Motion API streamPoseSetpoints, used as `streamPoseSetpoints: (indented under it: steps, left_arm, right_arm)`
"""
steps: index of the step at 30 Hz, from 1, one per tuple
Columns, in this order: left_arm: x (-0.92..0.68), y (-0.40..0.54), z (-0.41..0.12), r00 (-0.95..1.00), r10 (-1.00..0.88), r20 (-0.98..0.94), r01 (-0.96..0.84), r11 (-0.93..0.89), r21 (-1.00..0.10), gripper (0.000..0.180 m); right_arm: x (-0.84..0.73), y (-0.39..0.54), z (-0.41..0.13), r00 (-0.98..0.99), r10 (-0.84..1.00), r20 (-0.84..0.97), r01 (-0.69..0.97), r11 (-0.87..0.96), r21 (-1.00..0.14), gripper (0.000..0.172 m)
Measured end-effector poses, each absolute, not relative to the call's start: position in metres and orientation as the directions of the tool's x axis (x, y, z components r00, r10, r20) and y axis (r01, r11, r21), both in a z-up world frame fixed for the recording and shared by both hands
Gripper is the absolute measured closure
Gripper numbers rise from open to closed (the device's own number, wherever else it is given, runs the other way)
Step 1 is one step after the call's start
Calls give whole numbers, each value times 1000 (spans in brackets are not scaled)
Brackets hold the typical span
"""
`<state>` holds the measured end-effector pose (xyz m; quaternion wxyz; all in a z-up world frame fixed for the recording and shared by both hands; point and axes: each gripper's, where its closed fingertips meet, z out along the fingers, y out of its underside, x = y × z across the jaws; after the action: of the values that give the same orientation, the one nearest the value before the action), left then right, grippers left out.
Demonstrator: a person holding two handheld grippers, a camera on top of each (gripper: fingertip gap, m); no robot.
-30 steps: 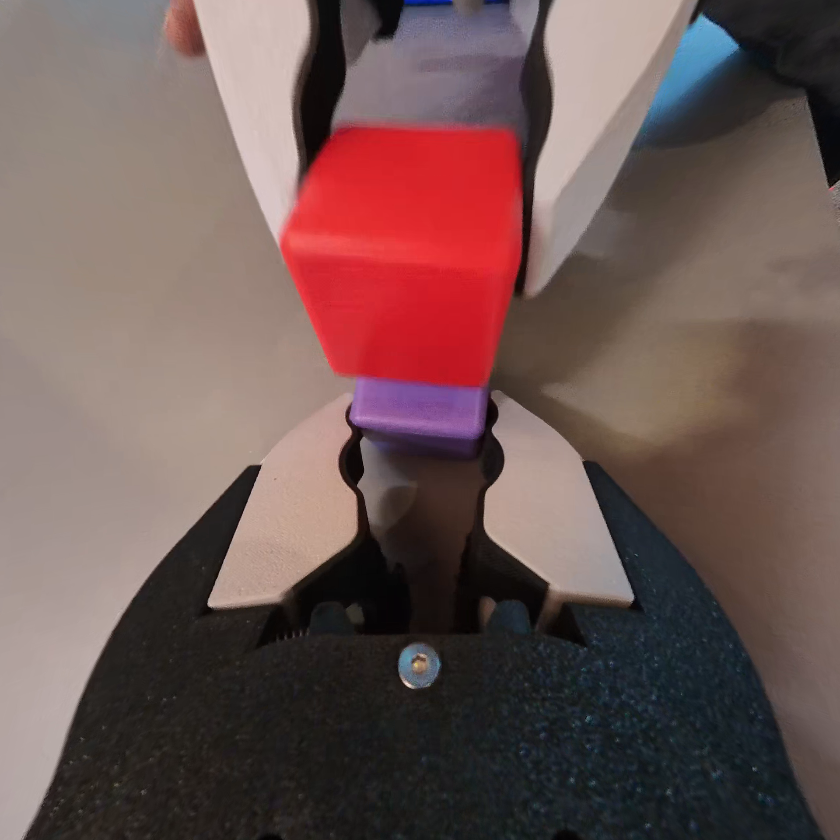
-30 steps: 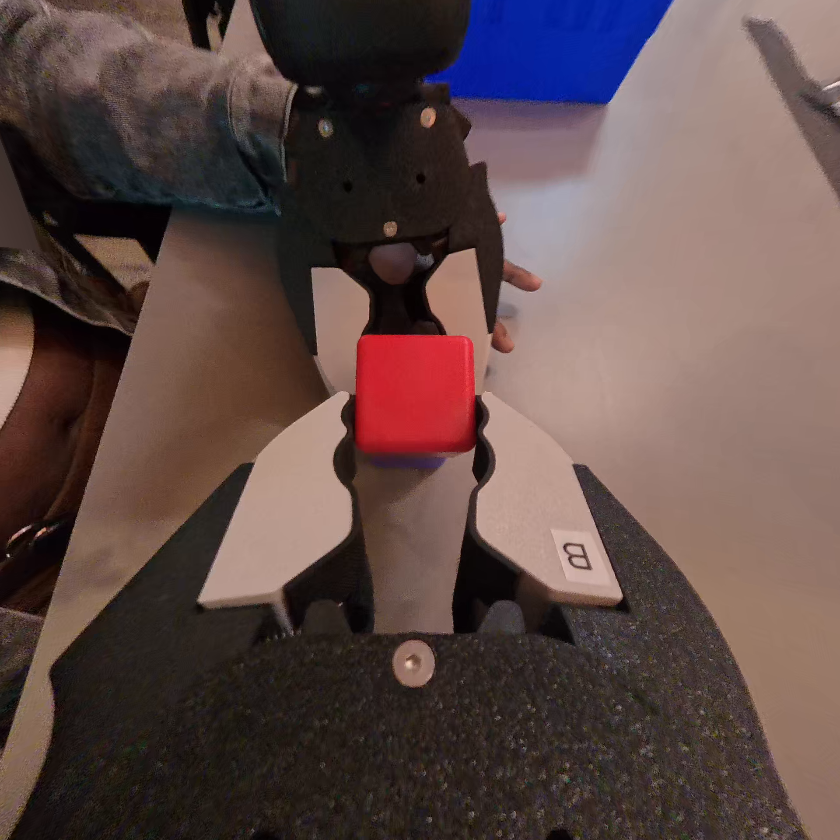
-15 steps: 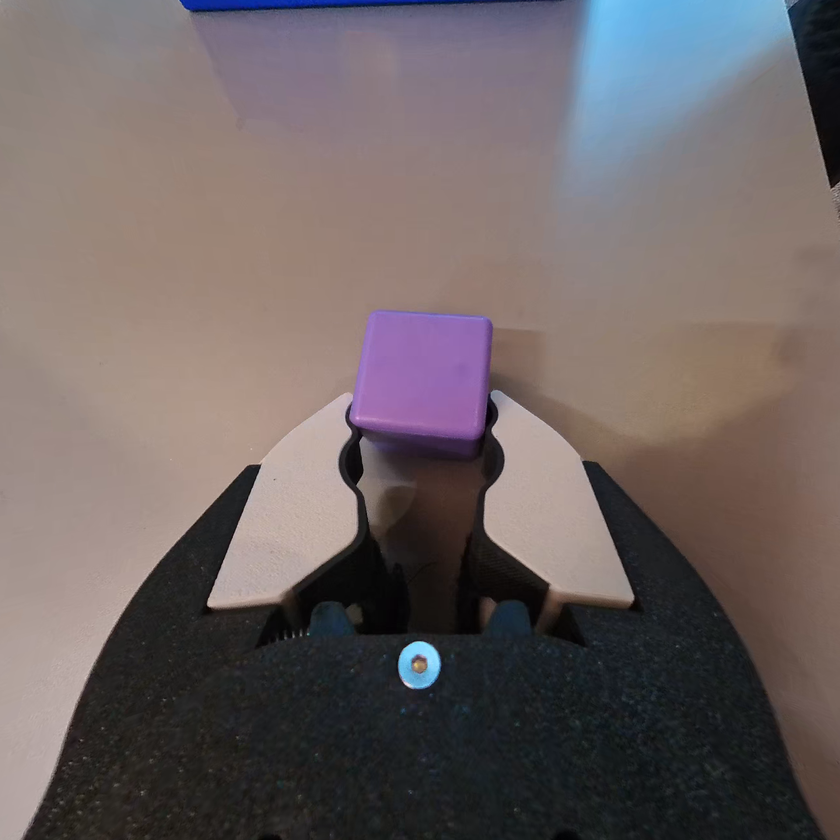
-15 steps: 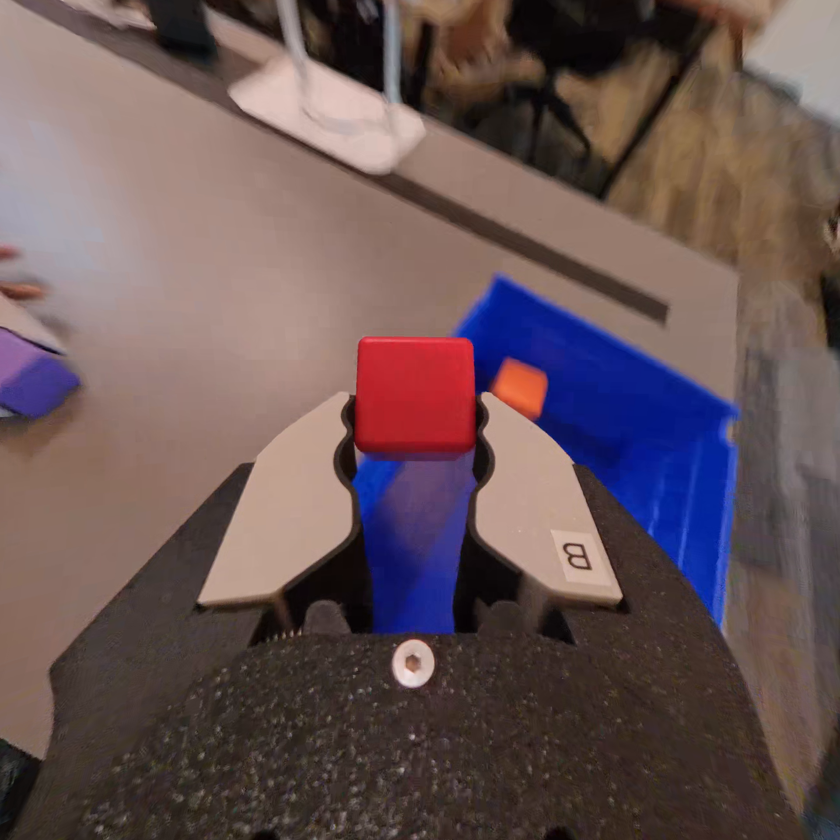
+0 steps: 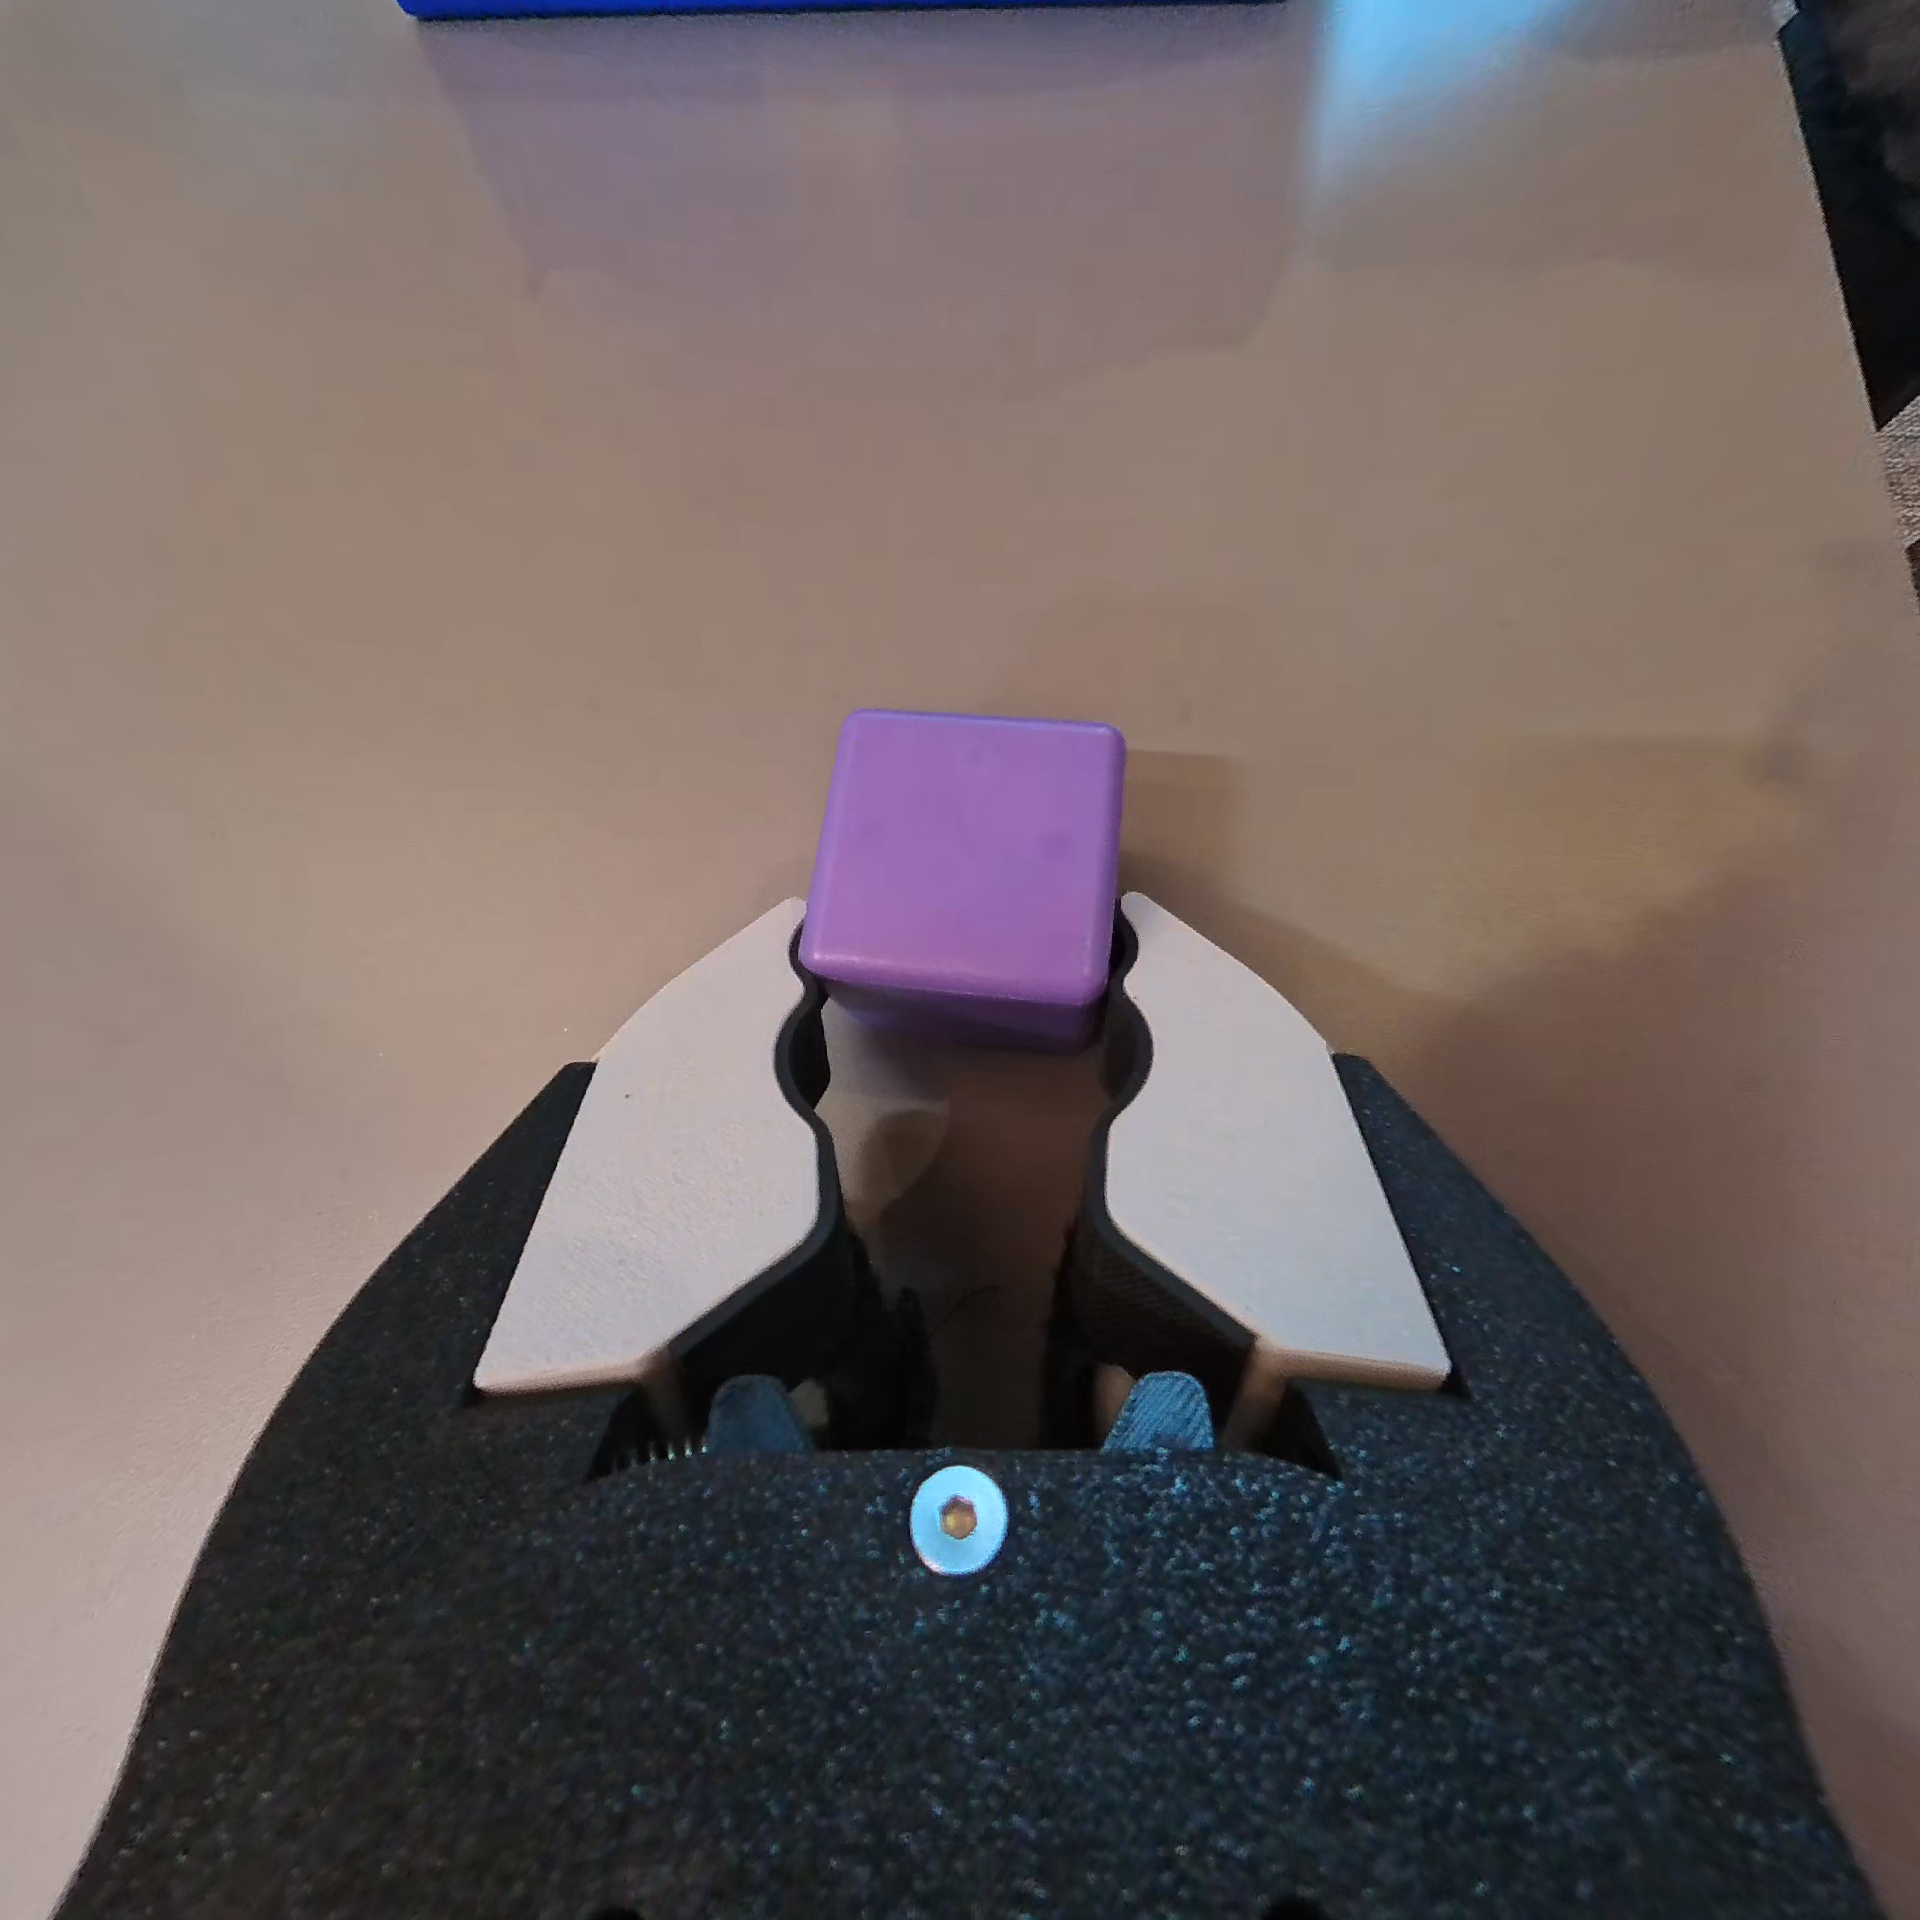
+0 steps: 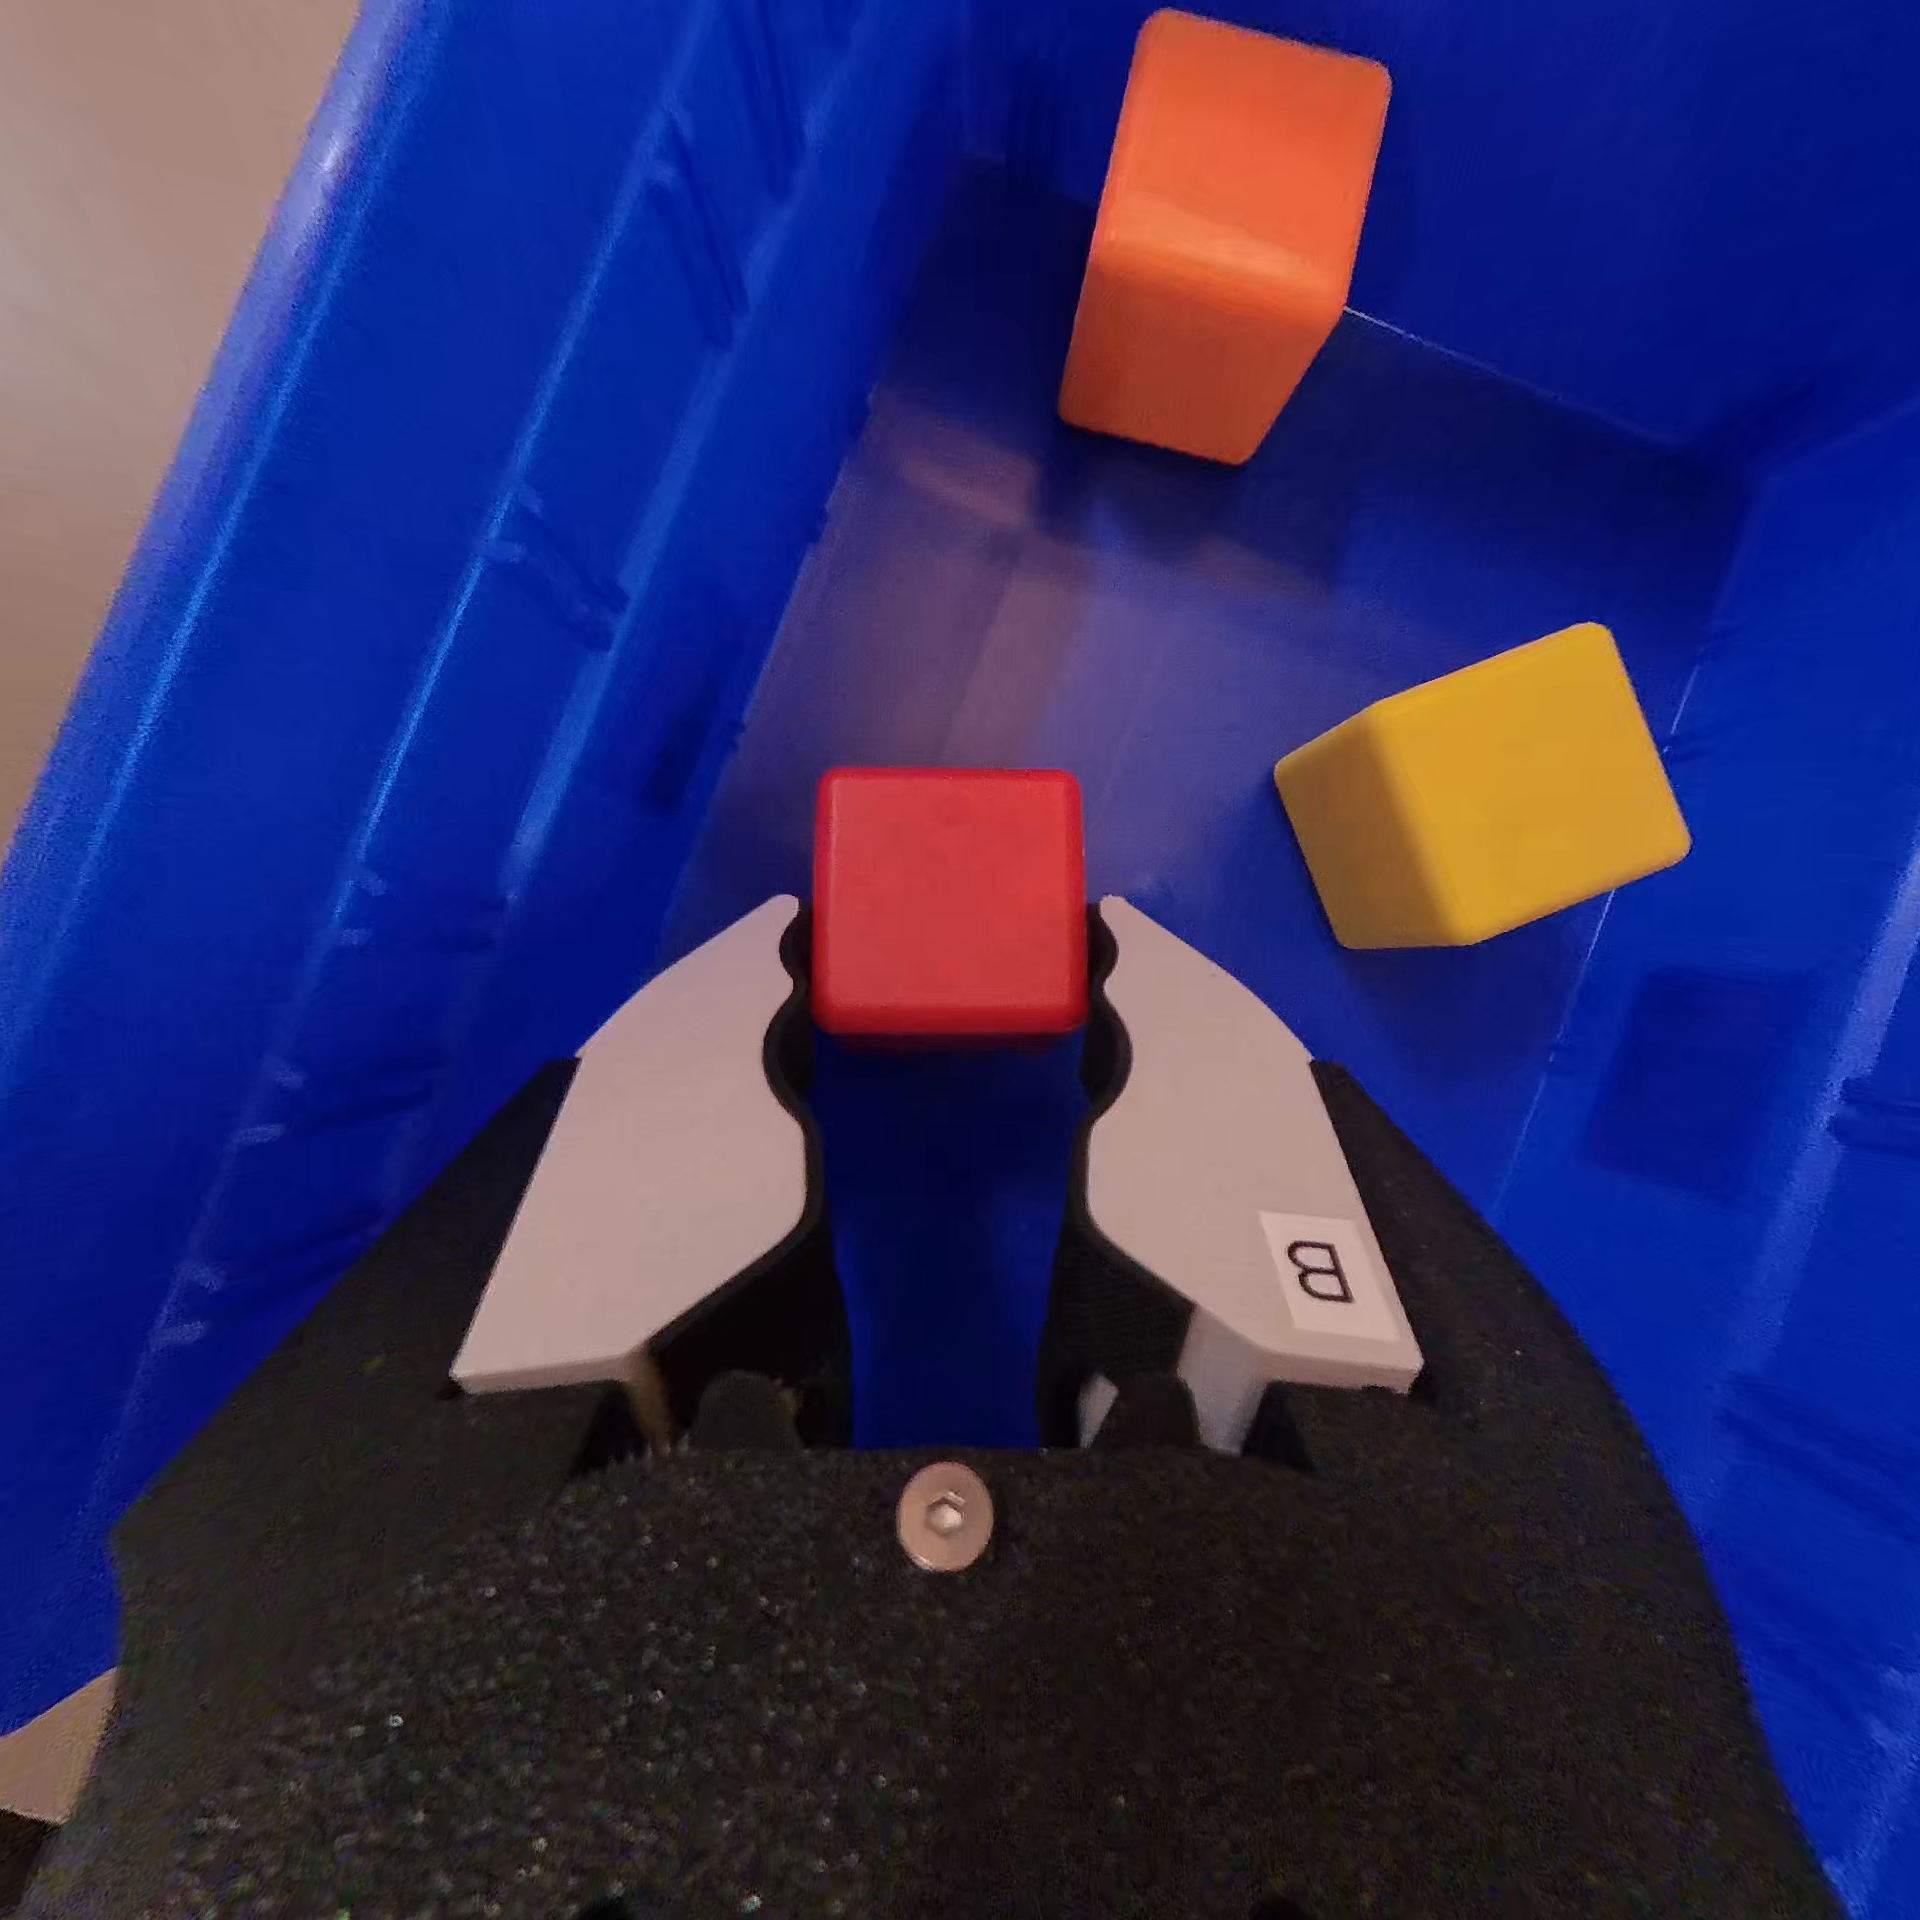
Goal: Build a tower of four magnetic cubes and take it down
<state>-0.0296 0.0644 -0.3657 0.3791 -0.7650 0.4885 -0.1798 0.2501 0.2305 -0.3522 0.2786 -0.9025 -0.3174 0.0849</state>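
The left tool [image 5: 961, 971] pointed forward and down, its two pale fingers [image 5: 717, 1049] clamped on a purple cube [image 5: 966, 862]. The right tool [image 6: 945, 971] angled downward, both fingers [image 6: 1195, 1049] pressed against a red cube [image 6: 945, 899].

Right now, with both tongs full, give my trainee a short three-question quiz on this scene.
1. True or false: the left tongs grip a purple cube over the bare table.
2. Which cube do the right tongs hold? A orange, B red, C yellow.
3. Fill in: the orange cube and yellow cube lie inside the ___ bin.

Key: 1 true. 2 B, the red cube. 3 blue.
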Motion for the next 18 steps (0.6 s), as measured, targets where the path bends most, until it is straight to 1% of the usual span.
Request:
streamPoseSetpoints:
  steps: [2, 3, 4, 7, 9, 10, 12, 13, 14, 15, 17, 18]
  left_arm:
    - [-30, 64, -365, 458, -884, -97, -611, -234, -756, 131]
    - [-30, 65, -366, 458, -884, -97, -611, -234, -756, 131]
    - [-31, 65, -366, 459, -883, -96, -611, -235, -756, 131]
    - [-31, 66, -366, 461, -882, -95, -608, -236, -758, 131]
    - [-31, 67, -366, 461, -882, -93, -606, -237, -759, 130]
    - [-30, 68, -366, 461, -882, -93, -606, -236, -760, 130]
    - [-30, 67, -365, 463, -881, -96, -605, -235, -761, 130]
    - [-29, 67, -365, 465, -879, -102, -604, -231, -762, 121]
    - [-29, 67, -363, 465, -879, -107, -603, -226, -765, 105]
    - [-29, 66, -360, 469, -876, -113, -593, -218, -775, 89]
    - [-26, 63, -347, 473, -875, -106, -541, -194, -818, 58]
    - [-22, 61, -337, 466, -880, -92, -495, -173, -851, 49]
  right_arm:
    - [250, 232, -350, 781, 624, 22, 520, -631, -576, 121]
    - [248, 234, -344, 781, 624, 21, 507, -615, -604, 108]
    - [247, 237, -336, 785, 620, 23, 487, -593, -641, 98]
    - [247, 247, -292, 819, 572, 54, 386, -478, -789, 83]
    - [233, 245, -241, 815, 577, 62, 279, -297, -913, 75]
    - [219, 236, -212, 785, 616, 63, 218, -179, -959, 69]
    - [181, 201, -161, 664, 742, 89, 88, 41, -995, 68]
    - [159, 178, -145, 571, 811, 126, 42, 124, -991, 70]
    - [138, 153, -138, 459, 872, 171, 25, 180, -983, 76]
    - [117, 130, -139, 343, 916, 211, 39, 210, -977, 77]
    - [81, 97, -159, 156, 953, 259, 142, 238, -961, 72]
    - [65, 86, -174, 83, 957, 278, 207, 256, -944, 67]
